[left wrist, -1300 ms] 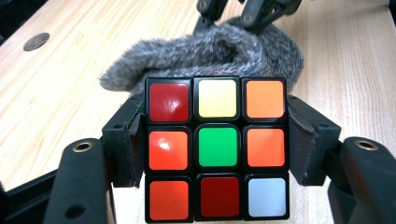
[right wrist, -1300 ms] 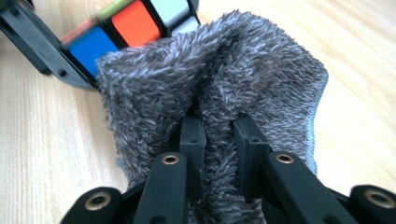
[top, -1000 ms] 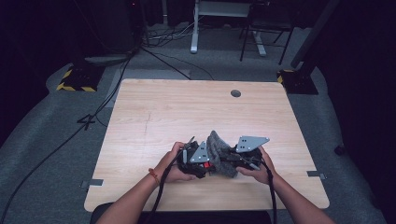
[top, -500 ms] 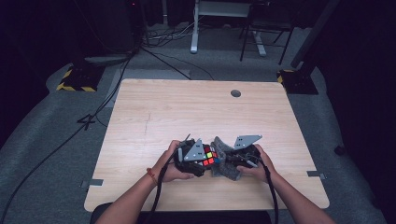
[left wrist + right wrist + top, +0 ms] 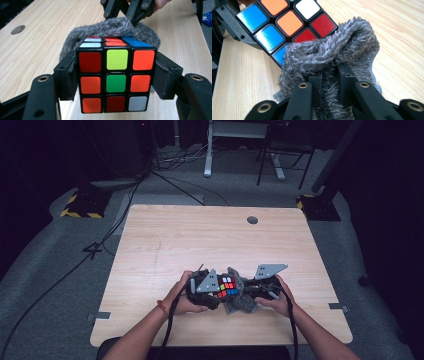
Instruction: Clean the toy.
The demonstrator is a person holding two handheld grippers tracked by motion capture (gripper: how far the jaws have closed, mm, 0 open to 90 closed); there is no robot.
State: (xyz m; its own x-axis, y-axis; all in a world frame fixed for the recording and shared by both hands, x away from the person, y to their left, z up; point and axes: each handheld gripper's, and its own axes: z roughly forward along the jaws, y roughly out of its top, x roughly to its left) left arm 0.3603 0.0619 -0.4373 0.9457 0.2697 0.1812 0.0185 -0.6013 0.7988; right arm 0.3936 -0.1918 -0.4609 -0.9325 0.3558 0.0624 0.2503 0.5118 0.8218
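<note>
While the left gripper (image 5: 116,82) is clamping the cube (image 5: 116,77) at both sides just above the table (image 5: 165,240), the right gripper (image 5: 329,75) is pinching the cloth (image 5: 329,56), pressing it against the cube's far face; wiping looks underway, other faces seemingly left

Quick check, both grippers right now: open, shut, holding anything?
Left gripper: shut on the puzzle cube, pads pressing its two sides.
Right gripper: shut on the grey fuzzy cloth, which lies against the cube.
</note>
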